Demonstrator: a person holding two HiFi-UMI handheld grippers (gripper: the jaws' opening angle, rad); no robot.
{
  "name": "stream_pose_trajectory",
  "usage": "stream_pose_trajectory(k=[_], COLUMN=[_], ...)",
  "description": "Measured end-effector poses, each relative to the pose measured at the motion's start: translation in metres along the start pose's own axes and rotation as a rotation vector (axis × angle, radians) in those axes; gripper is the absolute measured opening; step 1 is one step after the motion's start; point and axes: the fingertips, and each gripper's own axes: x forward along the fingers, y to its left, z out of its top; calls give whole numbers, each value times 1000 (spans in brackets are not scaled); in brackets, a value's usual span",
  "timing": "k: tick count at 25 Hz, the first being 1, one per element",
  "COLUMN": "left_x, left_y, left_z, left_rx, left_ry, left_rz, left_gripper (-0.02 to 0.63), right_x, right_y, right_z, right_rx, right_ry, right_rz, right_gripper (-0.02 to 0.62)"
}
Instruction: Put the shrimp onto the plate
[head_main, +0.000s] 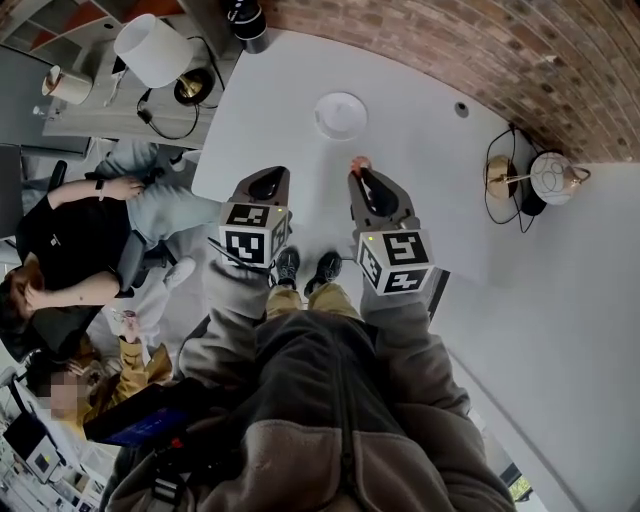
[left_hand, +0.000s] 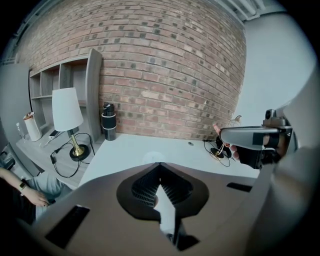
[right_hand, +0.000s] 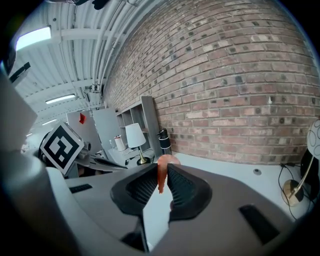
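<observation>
Over a white bench (head_main: 430, 150), the right claw (right_hand: 162, 167) pinches a pink shrimp (right_hand: 160, 181) near a white plate (head_main: 340, 115); the left claw (left_hand: 160, 167) is pressed together.

From my station I see a red-brown brick wall (left_hand: 165, 75) behind a white table (head_main: 420, 170). At the right side the bricks meet a plain pale wall (left_hand: 270, 75). On the left, a grey open shelf unit (left_hand: 65, 82) stands against the bricks. Before it, a lower grey desk (head_main: 90, 125) carries a lamp with a white shade (left_hand: 66, 109) and a brass foot. A second lamp with a round white globe (head_main: 550, 177) is near the table's right edge. The ceiling is of white ribbed panels, and its strip lights (right_hand: 36, 37) are on.
</observation>
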Motion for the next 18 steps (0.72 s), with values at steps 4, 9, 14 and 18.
stream_pose_trajectory(k=[4, 9, 14, 18], left_x=[8, 20, 29, 38], left_y=[5, 11, 23, 27], left_z=[-12, -28, -49, -61], left_rx=[-13, -29, -54, -73], left_ry=[33, 75, 115, 139], left_rz=[0, 4, 25, 27], left_gripper=[5, 5, 5, 5], right_x=[9, 28, 50, 66], right_y=[-1, -10, -14, -24], right_z=[-7, -24, -45, -61], right_rx=[8, 6, 13, 11], right_ry=[17, 63, 104, 141], right_rz=[6, 10, 23, 28], right_gripper=[58, 58, 58, 58])
